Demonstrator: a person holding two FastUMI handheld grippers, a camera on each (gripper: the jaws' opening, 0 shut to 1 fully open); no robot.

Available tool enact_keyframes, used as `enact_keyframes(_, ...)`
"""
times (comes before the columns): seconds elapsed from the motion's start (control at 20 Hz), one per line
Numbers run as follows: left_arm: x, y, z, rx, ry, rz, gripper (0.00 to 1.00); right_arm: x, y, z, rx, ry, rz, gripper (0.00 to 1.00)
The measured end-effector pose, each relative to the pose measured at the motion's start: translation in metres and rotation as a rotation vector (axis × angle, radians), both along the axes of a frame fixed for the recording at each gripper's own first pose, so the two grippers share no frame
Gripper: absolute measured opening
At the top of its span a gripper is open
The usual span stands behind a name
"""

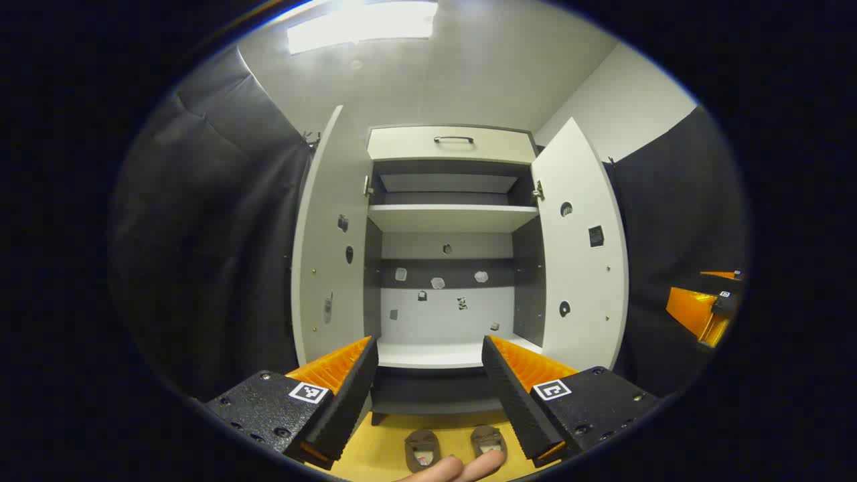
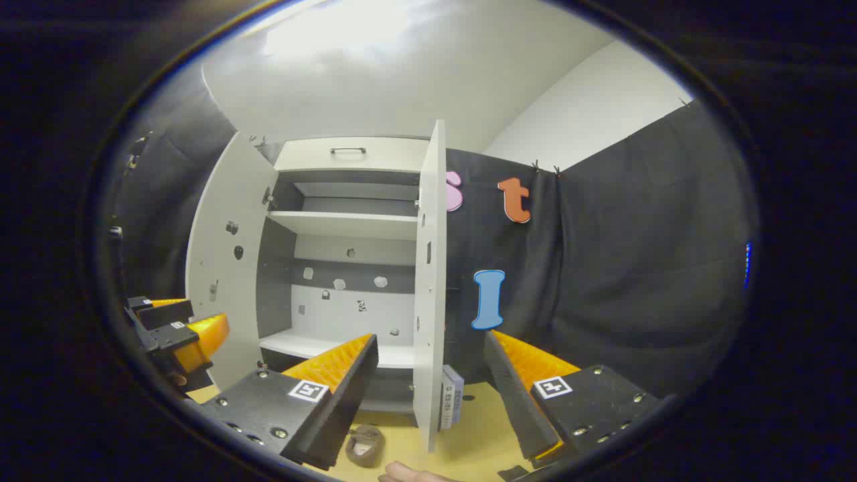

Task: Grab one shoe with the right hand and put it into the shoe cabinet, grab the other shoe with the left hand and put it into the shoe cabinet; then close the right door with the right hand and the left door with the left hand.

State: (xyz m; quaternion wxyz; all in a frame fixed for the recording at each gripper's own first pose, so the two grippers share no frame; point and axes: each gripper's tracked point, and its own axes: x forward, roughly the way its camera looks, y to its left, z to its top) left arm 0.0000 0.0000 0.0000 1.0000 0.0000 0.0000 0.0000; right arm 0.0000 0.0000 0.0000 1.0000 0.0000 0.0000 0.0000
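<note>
A: Where do things stand?

B: Both shoes sit on the yellow floor (image 1: 375, 455) in front of the cabinet (image 1: 450, 254), side by side: the left shoe (image 1: 422, 450) and the right shoe (image 1: 489, 442). Neither is picked up yet. The shelves inside look bare.

A: And the tools?

B: The left tool (image 1: 428, 395) is spread wide with nothing between its fingers, aimed at the lowest shelf (image 1: 428, 355). The right tool (image 2: 432, 395) is released too, and it straddles the edge of the right door (image 2: 428, 281) without touching it, as far as I can judge. From there I can see one shoe (image 2: 365, 443) low on the floor.

A: What could go wrong?

B: The right door stands between the right tool and the cabinet opening. Swinging down for a shoe could knock that door partly closed and block the shelf. Also the shoes lie very near each other, so a wide reach may nudge the second one away. A fingertip (image 1: 469, 465) shows close to them as well.

A: The left door?

B: The left door (image 1: 328, 241) is fully open, well clear.
</note>
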Motion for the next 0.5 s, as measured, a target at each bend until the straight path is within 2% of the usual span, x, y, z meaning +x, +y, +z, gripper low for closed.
enact_keyframes(0.2, 0.000, 0.007, 0.001, -0.050, 0.042, -0.034, 0.94, 0.011, 0.008, -0.013, 0.006, 0.037, 0.014, 0.96)
enact_keyframes(0.25, 0.000, 0.012, 0.002, -0.049, 0.044, -0.033, 0.94, 0.017, 0.009, -0.016, 0.004, 0.048, 0.021, 0.94)
enact_keyframes(0.5, 0.000, 0.028, 0.015, -0.017, 0.027, -0.029, 0.94, 0.022, 0.016, -0.017, 0.011, 0.060, 0.052, 0.96)
